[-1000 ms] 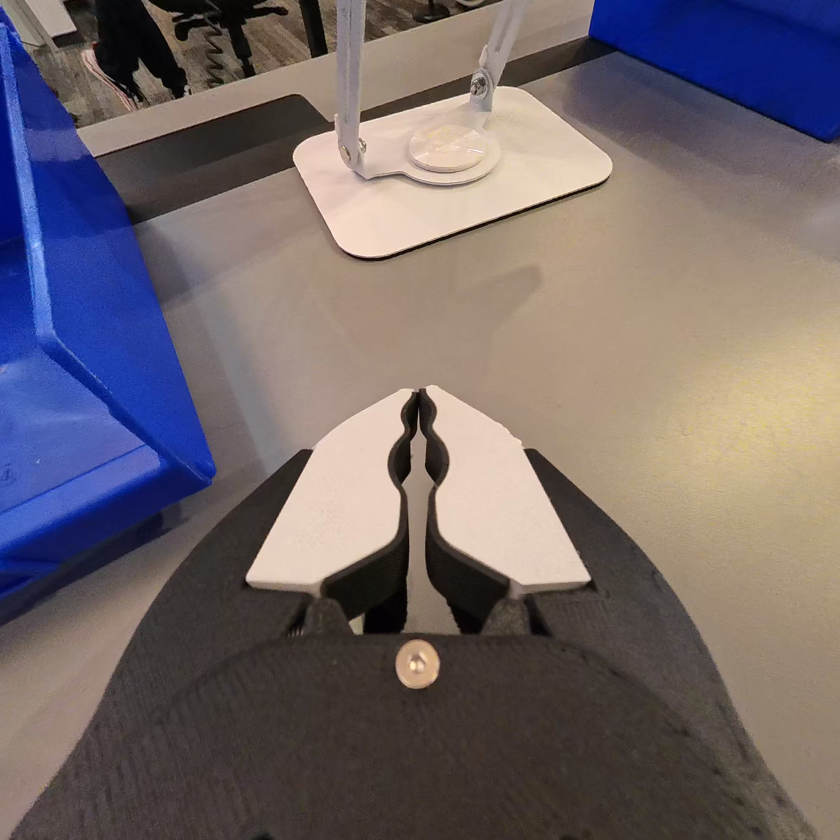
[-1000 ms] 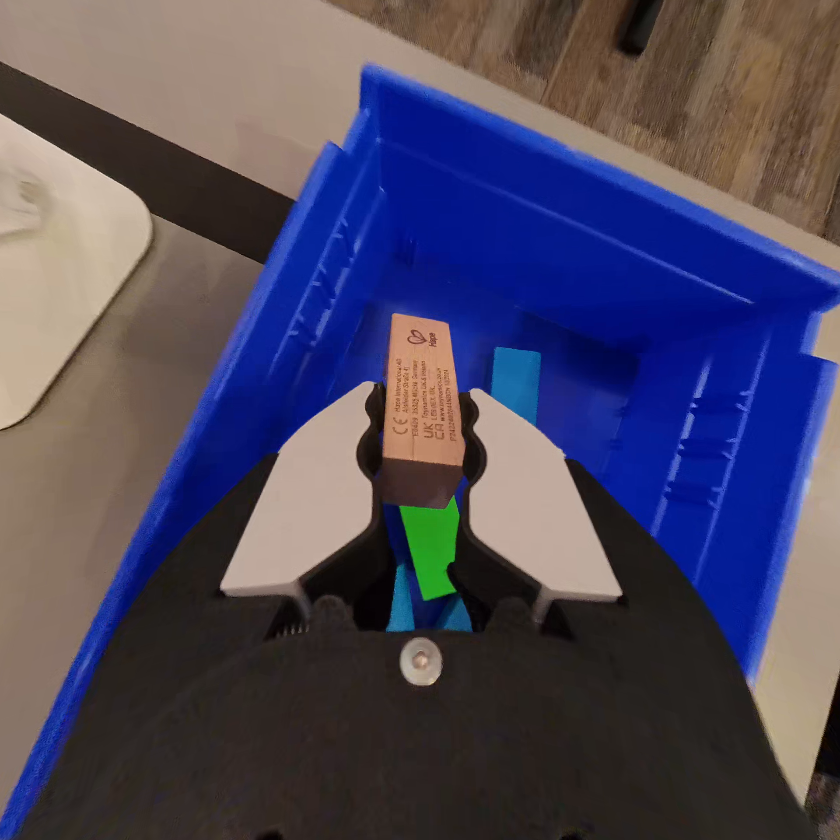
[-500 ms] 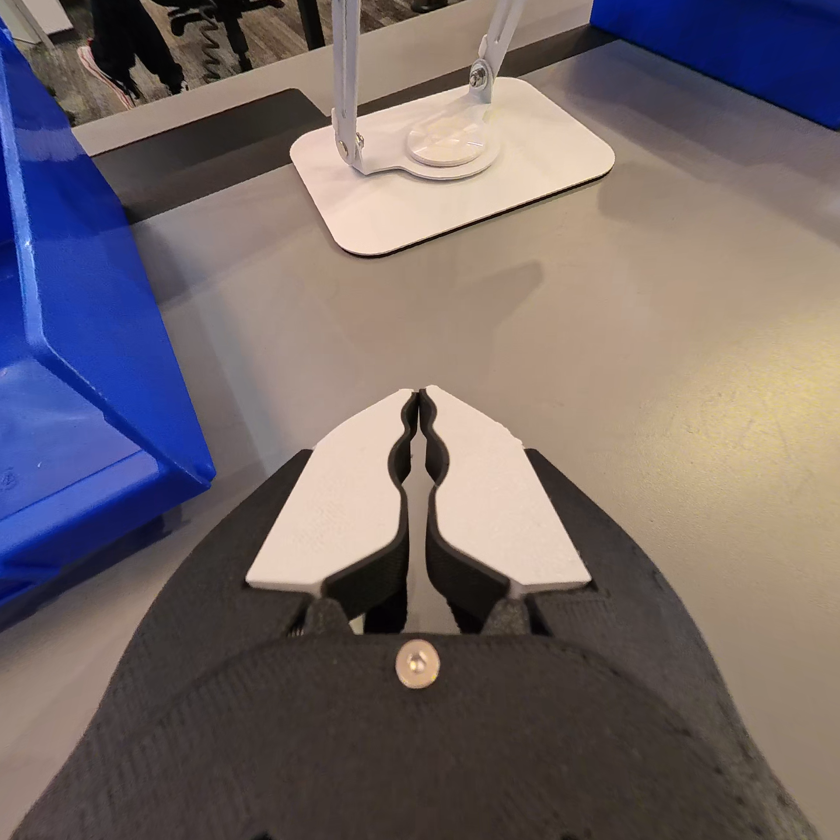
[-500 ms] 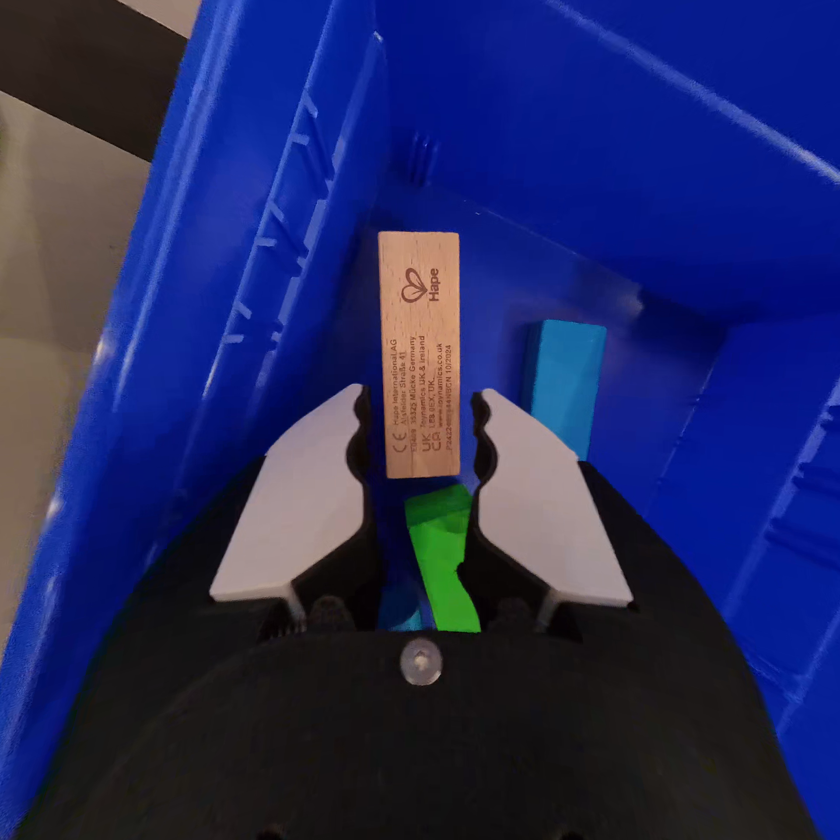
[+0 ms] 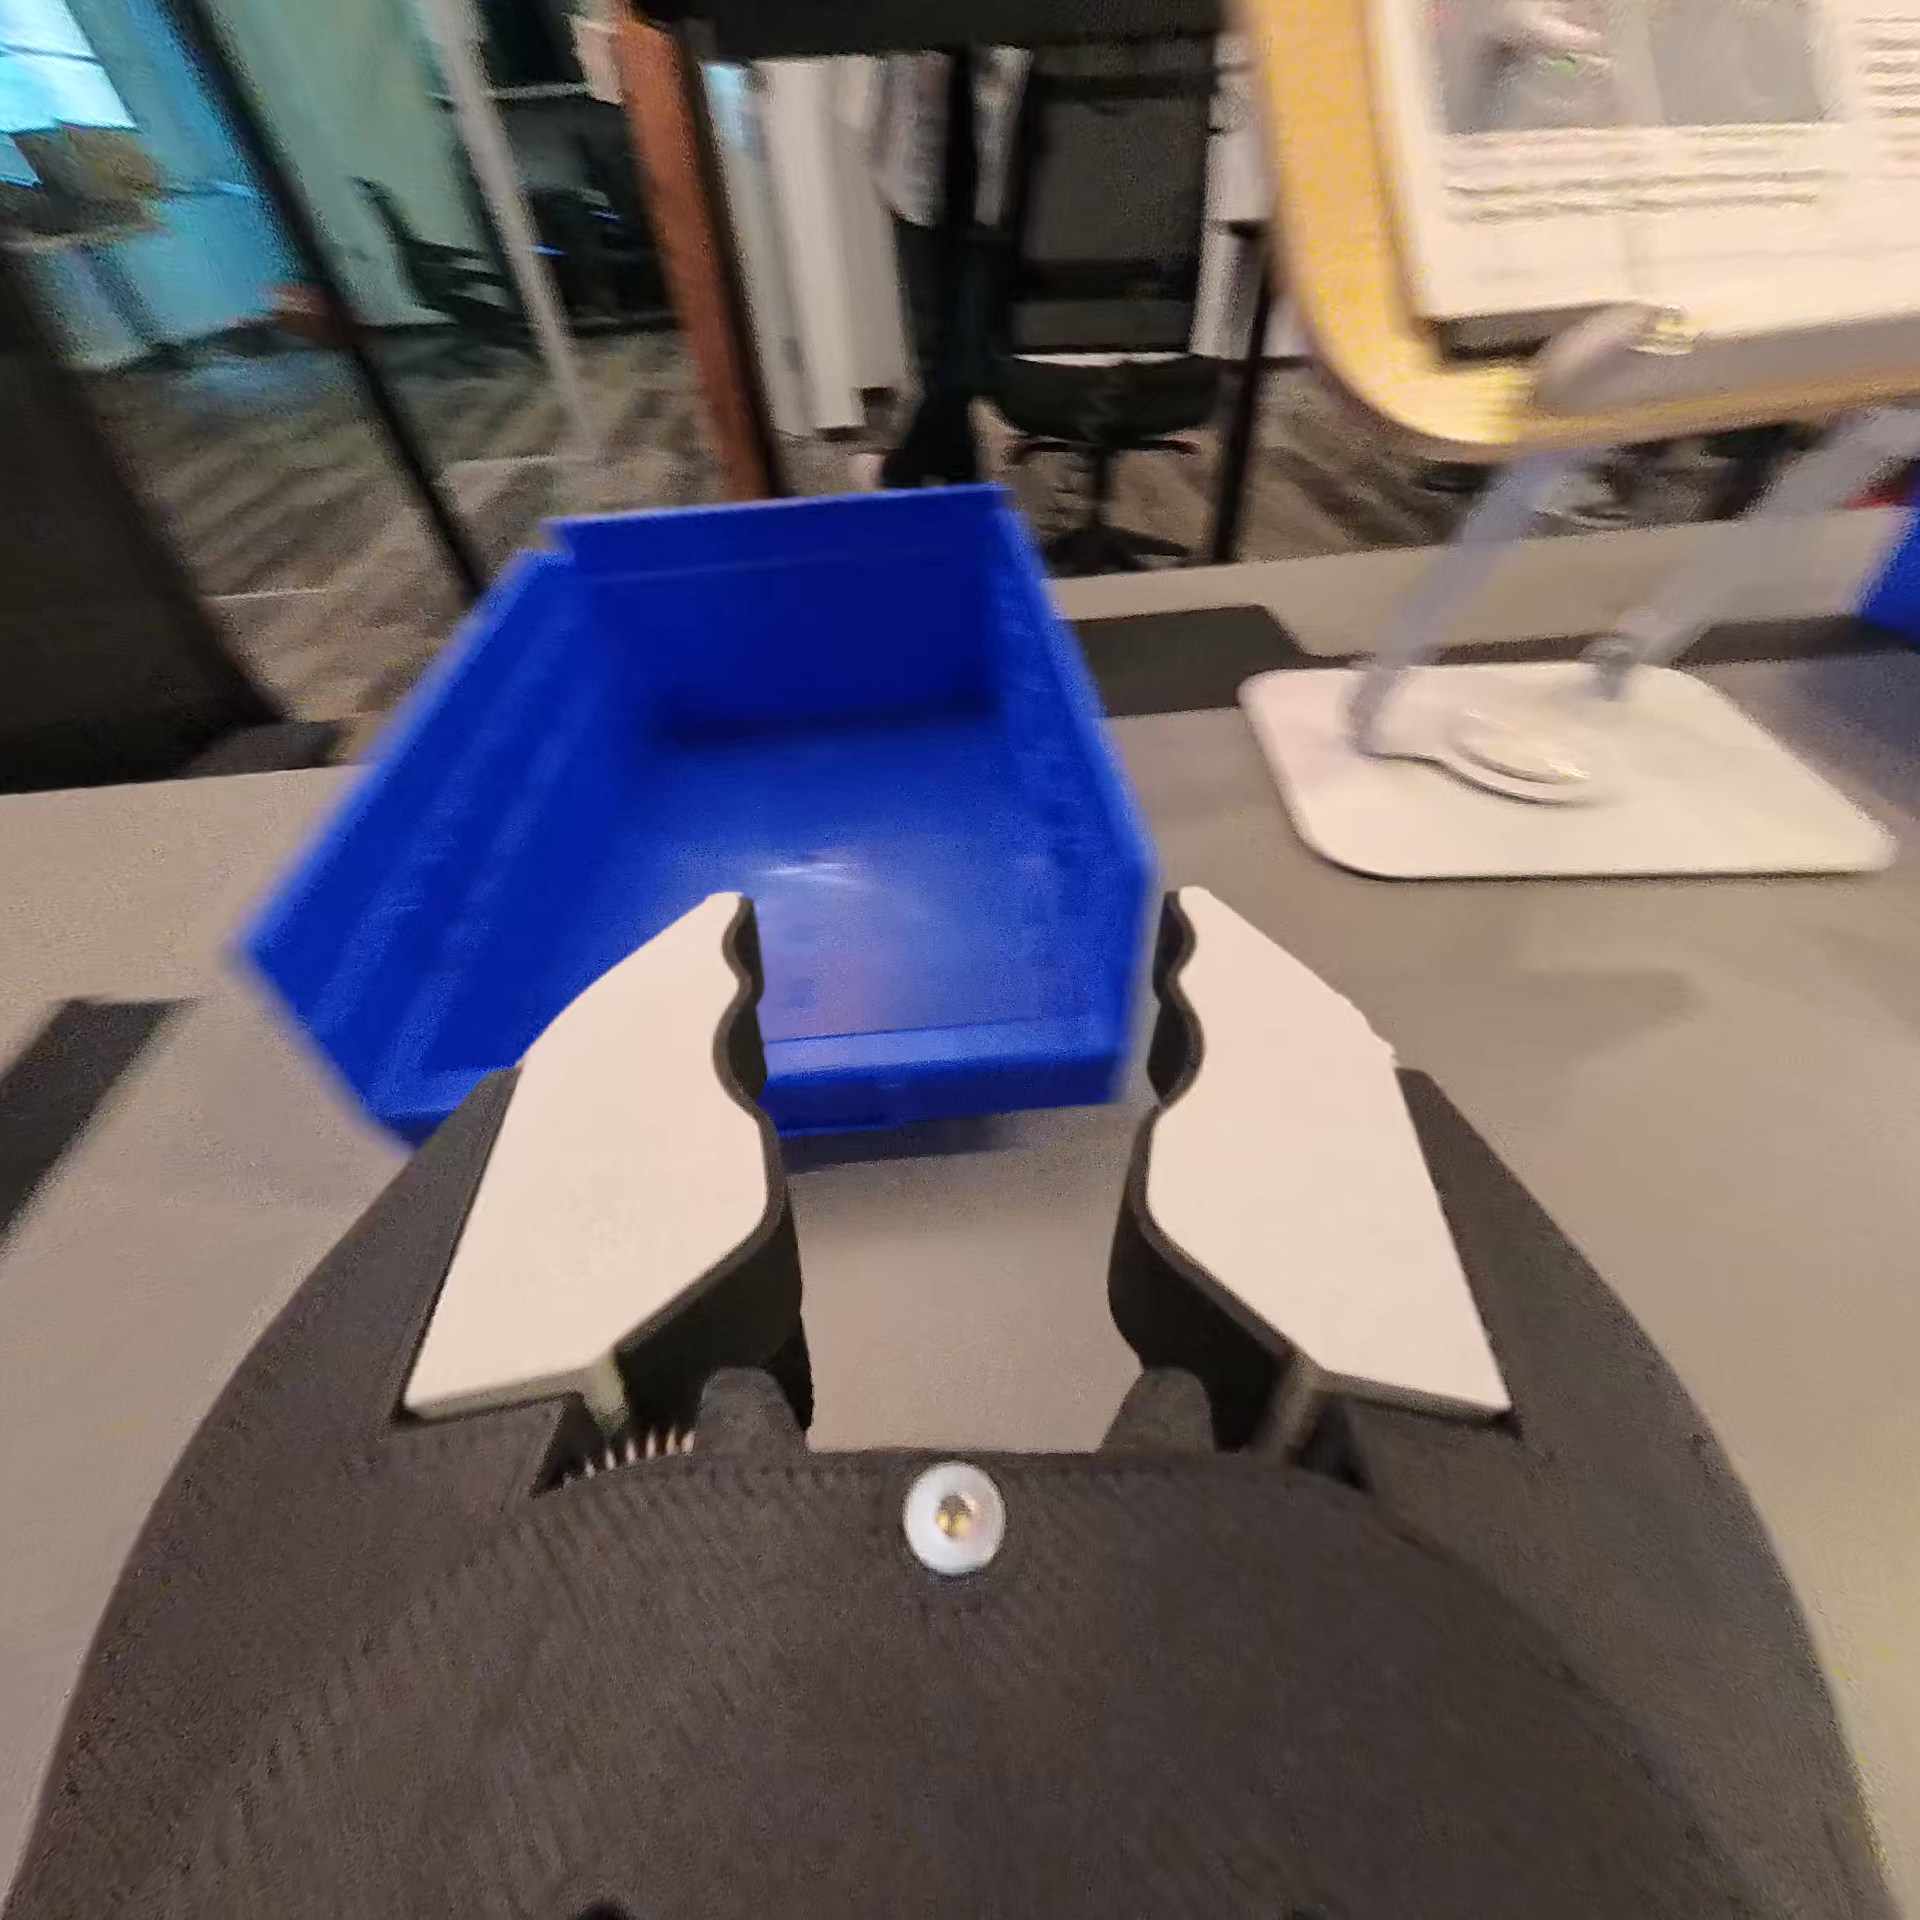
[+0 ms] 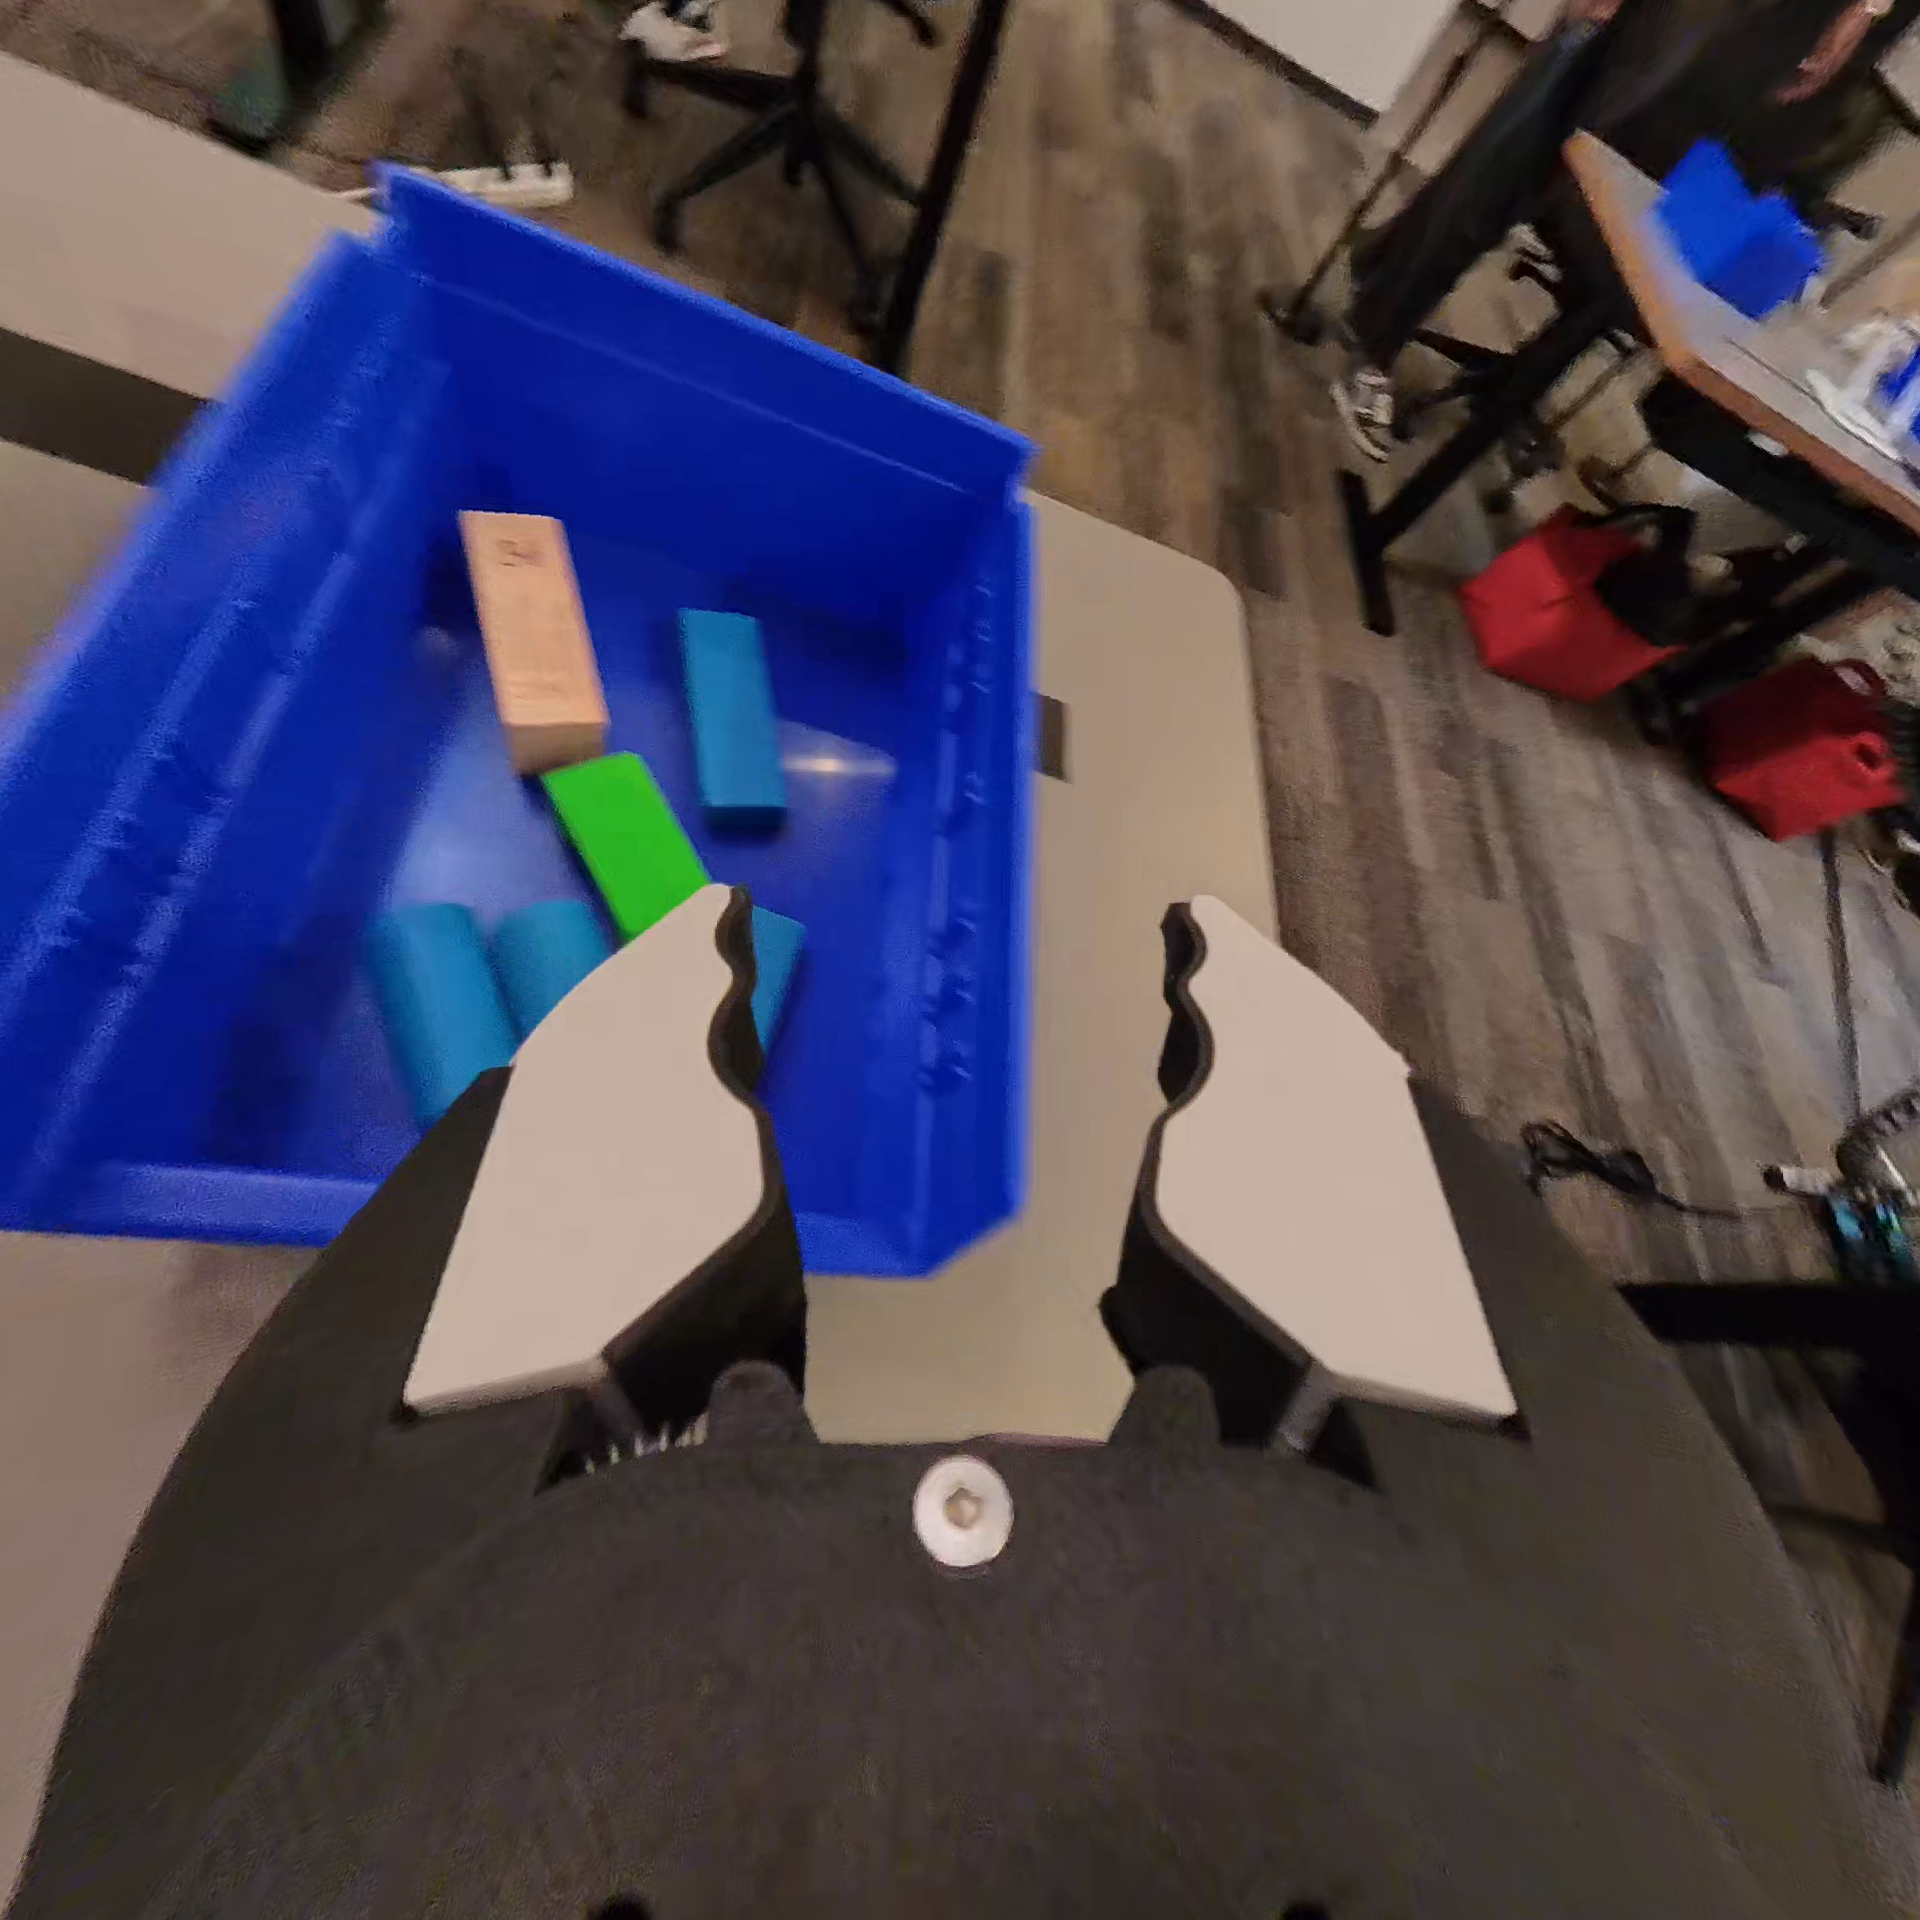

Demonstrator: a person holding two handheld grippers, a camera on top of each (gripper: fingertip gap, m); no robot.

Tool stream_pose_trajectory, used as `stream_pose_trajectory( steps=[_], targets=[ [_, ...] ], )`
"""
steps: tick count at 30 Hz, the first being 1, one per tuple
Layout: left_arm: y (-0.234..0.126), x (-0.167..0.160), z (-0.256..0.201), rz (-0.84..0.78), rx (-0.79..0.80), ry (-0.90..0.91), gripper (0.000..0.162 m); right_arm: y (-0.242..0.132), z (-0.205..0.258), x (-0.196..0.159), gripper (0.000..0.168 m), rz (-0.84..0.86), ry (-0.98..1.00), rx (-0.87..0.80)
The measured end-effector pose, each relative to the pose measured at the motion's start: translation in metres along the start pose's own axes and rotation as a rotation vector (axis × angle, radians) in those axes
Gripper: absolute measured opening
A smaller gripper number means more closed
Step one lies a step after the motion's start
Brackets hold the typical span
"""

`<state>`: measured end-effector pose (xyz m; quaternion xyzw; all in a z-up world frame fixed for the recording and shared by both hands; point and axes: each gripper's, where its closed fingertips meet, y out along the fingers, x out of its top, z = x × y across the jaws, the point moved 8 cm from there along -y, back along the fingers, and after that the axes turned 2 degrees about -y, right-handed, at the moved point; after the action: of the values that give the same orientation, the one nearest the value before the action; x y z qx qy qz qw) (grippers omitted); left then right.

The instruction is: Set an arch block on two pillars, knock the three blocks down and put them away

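Observation:
In the right wrist view a blue bin point(image 6: 977, 727) holds a plain wooden block point(image 6: 530, 634), a green block point(image 6: 623, 842), a blue rectangular block point(image 6: 729, 717) and blue rounded blocks point(image 6: 447, 987). My right gripper point(image 6: 956, 914) is open and empty, above the bin's near right corner and the table edge. In the left wrist view my left gripper point(image 5: 956, 909) is open and empty, just in front of a second blue bin point(image 5: 499, 810) that shows nothing inside.
A white lamp base point(image 5: 1558, 790) with its arm stands on the grey table point(image 5: 1610, 1091) to the right of the left bin. Beyond the table's right edge lie the floor, red bags point(image 6: 1558, 603), chairs and another table point(image 6: 1766, 343). The left gripper's tips are roughly 70 centimetres from the right gripper's.
The right gripper let go of the wooden block, which now lies in the bin, opened wide and drew back up. The left gripper opened and swung left to face the other bin.

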<state>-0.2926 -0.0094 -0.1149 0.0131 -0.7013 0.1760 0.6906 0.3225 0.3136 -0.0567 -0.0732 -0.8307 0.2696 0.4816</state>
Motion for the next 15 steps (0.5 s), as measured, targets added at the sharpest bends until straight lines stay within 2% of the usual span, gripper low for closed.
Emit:
stream_pose_trajectory(
  steps=[2,7,10,12,13,15],
  targets=[
    [-0.005,0.006,0.035,0.010,0.120,0.008,0.078,-0.004,-0.022,-0.021,0.080,0.030,0.056,-0.017],
    [0.016,-0.003,0.112,0.108,0.243,-0.109,0.091,0.016,-0.044,-0.068,0.084,0.122,0.191,0.078],
    [0.032,-0.007,0.135,0.116,0.208,-0.149,0.078,0.023,-0.039,-0.080,0.076,0.130,0.233,0.166],
    [0.049,-0.016,0.142,0.189,0.110,-0.204,0.058,0.031,-0.034,-0.085,0.070,0.157,0.242,0.230],
    [0.056,-0.019,0.144,0.213,0.075,-0.212,0.043,0.035,-0.030,-0.088,0.067,0.183,0.250,0.281],
    [0.066,-0.023,0.147,0.240,0.058,-0.207,0.032,0.044,-0.027,-0.090,0.049,0.191,0.292,0.351]
  ],
)
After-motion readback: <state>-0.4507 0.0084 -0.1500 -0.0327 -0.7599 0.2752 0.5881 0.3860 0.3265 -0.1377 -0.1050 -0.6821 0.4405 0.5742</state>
